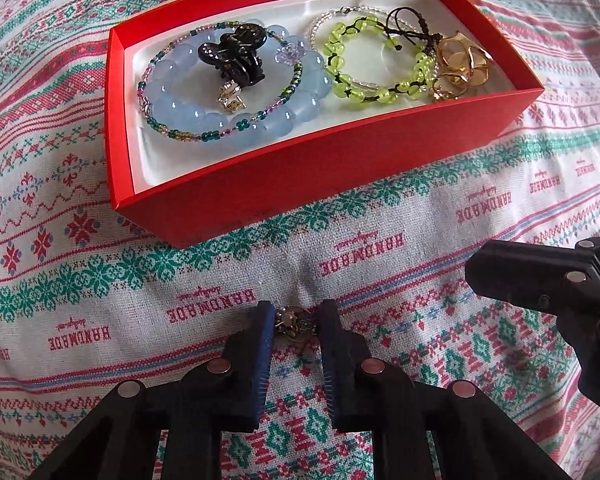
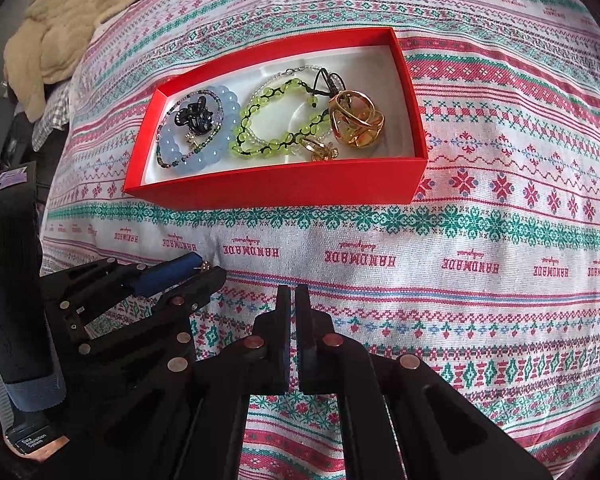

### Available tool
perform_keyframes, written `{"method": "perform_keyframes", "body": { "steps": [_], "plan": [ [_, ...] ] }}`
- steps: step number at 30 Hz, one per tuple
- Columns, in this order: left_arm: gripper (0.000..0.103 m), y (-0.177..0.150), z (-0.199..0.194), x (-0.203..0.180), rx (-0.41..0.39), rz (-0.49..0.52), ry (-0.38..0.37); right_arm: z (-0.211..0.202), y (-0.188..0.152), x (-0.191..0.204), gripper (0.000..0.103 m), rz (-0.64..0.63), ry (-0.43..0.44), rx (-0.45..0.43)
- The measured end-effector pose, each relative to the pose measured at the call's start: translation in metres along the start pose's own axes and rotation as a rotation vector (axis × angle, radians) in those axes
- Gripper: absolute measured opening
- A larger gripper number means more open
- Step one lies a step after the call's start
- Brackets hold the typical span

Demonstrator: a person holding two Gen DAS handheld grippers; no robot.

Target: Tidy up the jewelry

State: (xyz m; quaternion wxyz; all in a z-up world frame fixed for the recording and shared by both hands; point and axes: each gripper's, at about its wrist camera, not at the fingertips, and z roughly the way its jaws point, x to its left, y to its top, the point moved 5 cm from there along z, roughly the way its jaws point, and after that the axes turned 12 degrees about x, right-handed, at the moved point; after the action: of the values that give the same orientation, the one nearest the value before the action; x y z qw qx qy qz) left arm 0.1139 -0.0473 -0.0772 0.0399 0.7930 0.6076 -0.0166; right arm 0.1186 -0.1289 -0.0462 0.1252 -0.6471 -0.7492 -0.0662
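While the left gripper (image 1: 296, 320) is clamped on a small gold trinket (image 1: 294, 322) lying on the patterned tablecloth (image 1: 100, 312) just before the red box (image 1: 284, 192), the right gripper (image 2: 292, 296) hangs beside it, jaws together and empty. In the box lie a blue bead bracelet (image 1: 236, 116), a green bead bracelet (image 1: 364, 60) and gold rings (image 1: 460, 64).

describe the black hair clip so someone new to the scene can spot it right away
Find the red box on the patterned cloth. At its left end lies a ring of big pale blue beads, and the black hair clip sits on top of it. It is the only dark, glossy, solid piece; everything around it is beads or gold.
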Motion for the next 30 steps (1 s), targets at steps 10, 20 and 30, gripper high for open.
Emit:
{"method": "perform_keyframes", "body": {
  "steps": [10, 20, 30],
  "plan": [
    [0.008, -0.002, -0.023, -0.001, -0.046, -0.014, -0.032, -0.003, 0.001, 0.005, 0.002, -0.016, 0.002, -0.004],
    [0.025, 0.007, 0.007, 0.02, 0.012, -0.078, -0.083, 0.003, 0.002, 0.01, 0.002, -0.021, -0.004, 0.004],
    [0.015, 0.004, 0.005, 0.032, 0.014, -0.114, -0.093, 0.004, 0.002, 0.01, 0.002, -0.025, -0.004, 0.006]
  ]
}}
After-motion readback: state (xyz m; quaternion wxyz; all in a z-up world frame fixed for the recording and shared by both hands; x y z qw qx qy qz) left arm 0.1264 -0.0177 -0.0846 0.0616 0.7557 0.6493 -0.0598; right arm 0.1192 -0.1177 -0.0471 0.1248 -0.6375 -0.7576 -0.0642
